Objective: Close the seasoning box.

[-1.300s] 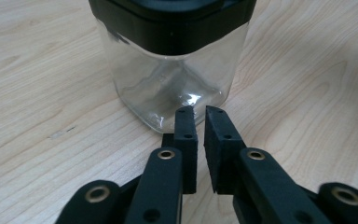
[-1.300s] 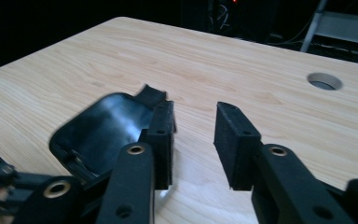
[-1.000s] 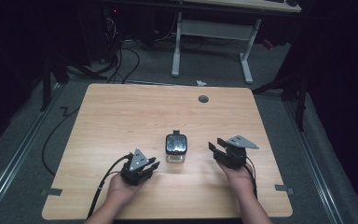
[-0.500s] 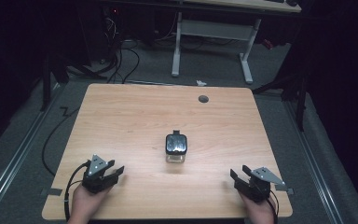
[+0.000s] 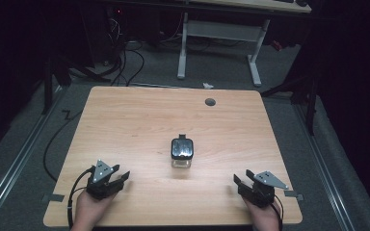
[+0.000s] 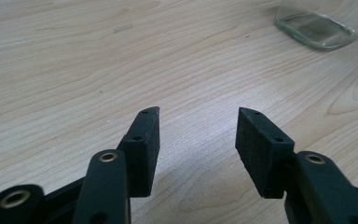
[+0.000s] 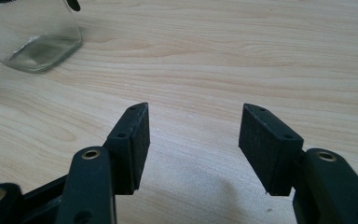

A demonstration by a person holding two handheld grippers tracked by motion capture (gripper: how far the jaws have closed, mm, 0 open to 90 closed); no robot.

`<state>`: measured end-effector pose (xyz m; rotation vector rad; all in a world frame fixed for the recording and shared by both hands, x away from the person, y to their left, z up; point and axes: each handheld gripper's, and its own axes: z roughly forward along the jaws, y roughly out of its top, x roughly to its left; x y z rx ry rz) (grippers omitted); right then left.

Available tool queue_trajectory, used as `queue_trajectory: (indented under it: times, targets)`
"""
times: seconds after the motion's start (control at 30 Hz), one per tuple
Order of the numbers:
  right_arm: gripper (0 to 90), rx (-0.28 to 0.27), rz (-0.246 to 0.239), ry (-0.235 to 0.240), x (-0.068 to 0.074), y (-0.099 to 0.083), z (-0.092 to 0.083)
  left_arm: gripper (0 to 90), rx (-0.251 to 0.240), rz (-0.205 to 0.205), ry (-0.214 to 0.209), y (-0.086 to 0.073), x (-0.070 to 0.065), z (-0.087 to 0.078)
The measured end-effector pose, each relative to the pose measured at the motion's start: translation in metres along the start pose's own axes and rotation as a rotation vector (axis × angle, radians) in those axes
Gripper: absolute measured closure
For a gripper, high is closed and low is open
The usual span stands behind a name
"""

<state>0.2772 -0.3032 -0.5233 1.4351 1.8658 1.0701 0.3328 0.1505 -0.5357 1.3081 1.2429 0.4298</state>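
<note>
The left tongs [image 5: 107, 179] are sitting low at the near left corner of the counter [image 5: 125, 120], jaws spread wide and gripping nothing, likely parked there to leave the middle free. Ahead of them and to their right, a small glass jar [image 5: 182, 153] with a black lid is standing upright, well apart from both tongs. The right tongs [image 5: 255, 186] are resting at the near right corner, equally wide and empty, with bare wood and nothing blocking the way to the jar.

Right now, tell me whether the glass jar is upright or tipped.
Upright: the glass jar stands on its base on the table, its black lid facing up.
</note>
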Motion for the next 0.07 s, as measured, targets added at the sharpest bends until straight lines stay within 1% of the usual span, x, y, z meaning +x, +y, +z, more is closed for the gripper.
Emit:
queue_trajectory:
  times: [0.07]
  targets:
    - [43.5,0.001,-0.003,0.004,0.0001,0.0000,0.0003,50.7,-0.001,0.001,0.000,0.0002,0.0004,0.0002]
